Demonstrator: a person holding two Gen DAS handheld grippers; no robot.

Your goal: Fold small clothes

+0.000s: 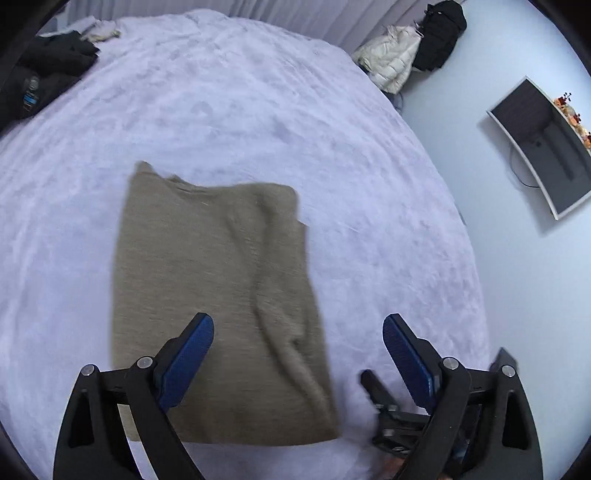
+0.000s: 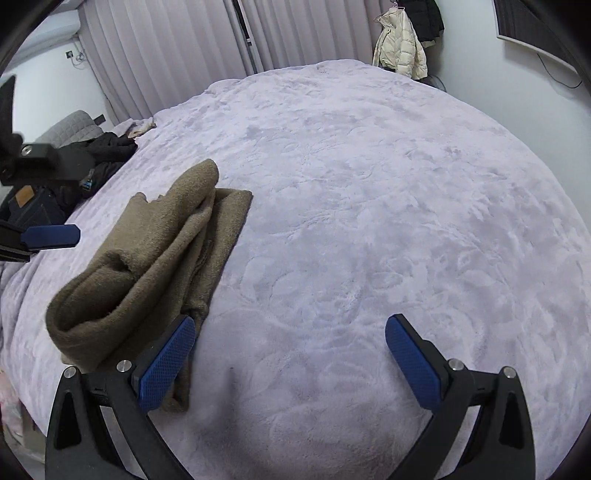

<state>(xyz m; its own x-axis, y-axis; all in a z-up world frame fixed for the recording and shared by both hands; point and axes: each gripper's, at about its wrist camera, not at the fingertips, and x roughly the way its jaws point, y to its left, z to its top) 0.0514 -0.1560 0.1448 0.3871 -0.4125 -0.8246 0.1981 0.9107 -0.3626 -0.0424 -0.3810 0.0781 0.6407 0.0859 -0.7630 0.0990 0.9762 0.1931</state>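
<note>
We're pretty clearly in someone's bedroom here. We've got a big bed (image 2: pixel 369 206) under a fuzzy lilac blanket, long pleated curtains (image 2: pixel 166 51) behind it, a cream puffer jacket (image 2: pixel 399 48) and a black coat (image 1: pixel 441 33) hanging in the corner, a wall-mounted TV (image 1: pixel 543 147), and dark clothes (image 1: pixel 44 74) dumped at the bed's edge.

Soft cool light, fisheye-bent edges, slight blur.

a lilac plush blanket (image 2: pixel 369 221) covers the bed, dark clothes (image 1: pixel 51 62) piled at one edge, a cream puffer jacket (image 2: pixel 399 48) hanging by pleated curtains (image 2: pixel 166 55).
</note>
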